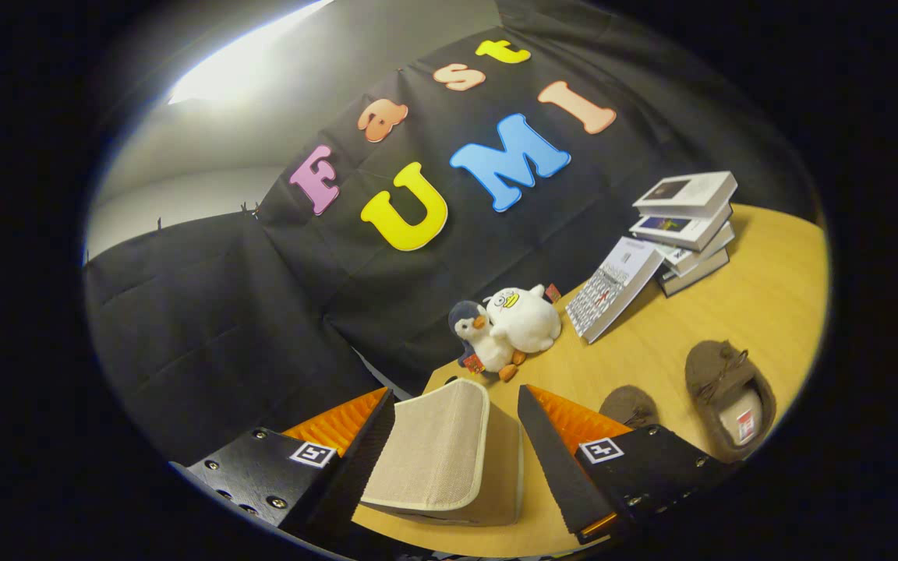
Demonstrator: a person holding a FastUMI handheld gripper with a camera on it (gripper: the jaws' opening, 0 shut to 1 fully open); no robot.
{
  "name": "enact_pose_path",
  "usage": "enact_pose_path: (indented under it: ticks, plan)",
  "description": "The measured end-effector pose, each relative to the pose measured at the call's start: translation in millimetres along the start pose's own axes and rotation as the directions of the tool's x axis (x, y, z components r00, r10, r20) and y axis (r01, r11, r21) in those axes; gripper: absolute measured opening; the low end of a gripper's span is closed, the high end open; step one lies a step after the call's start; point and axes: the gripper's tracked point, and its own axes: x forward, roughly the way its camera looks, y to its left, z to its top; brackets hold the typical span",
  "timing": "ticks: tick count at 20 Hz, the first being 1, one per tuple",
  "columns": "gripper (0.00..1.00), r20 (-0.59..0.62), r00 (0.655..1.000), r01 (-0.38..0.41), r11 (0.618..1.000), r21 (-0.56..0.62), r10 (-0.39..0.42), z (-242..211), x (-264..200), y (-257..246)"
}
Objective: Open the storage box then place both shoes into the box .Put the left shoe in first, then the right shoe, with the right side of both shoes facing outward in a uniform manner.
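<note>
The storage box (449, 460) sits shut between the wide-open, empty tongs (457, 436), both shoes (730, 393) waiting on the counter (730, 304).

The gripper (457, 436) stands open, the beige storage box (437, 456) between its fingers untouched; two brown shoes (730, 393) lie right on the worktop (761, 296).

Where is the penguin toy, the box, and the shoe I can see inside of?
penguin toy (479, 336), gripper view, on its body.
storage box (437, 444), gripper view, on its lid.
shoe (730, 393), gripper view, on its opening.
</note>
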Motion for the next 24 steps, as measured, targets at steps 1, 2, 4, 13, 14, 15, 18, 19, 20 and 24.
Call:
enact_pose_path:
  ticks: [1,2,4,13,14,15,18,19,20,24]
  plan:
    - [0.97,-0.027,1.0,-0.006,0.999,0.041,0.007,-8.7,5.9,-2.9]
    - [0.98,-0.056,0.998,-0.014,0.996,0.089,0.019,-20.0,10.7,-4.1]
    - [0.98,-0.1,0.993,-0.043,0.974,0.223,0.067,-39.4,17.6,-0.6]
    - [0.94,-0.188,0.975,0.026,0.788,0.615,0.115,-99.5,33.9,-15.1]
    - [0.94,-0.203,0.97,0.024,0.773,0.634,0.136,-106.8,34.2,-10.5]
    - [0.94,-0.217,0.963,0.023,0.76,0.65,0.157,-111.4,34.3,-8.2]
    - [0.94,-0.251,0.95,0.031,0.747,0.664,0.184,-122.1,38.2,0.9]
    - [0.79,-0.266,0.943,0.031,0.744,0.667,0.199,-125.0,38.6,3.5]
    - [0.79,-0.277,0.94,0.038,0.745,0.666,0.2,-126.0,35.2,5.3]
    - [0.41,-0.327,0.921,0.061,0.752,0.656,0.211,-127.1,29.0,7.1]
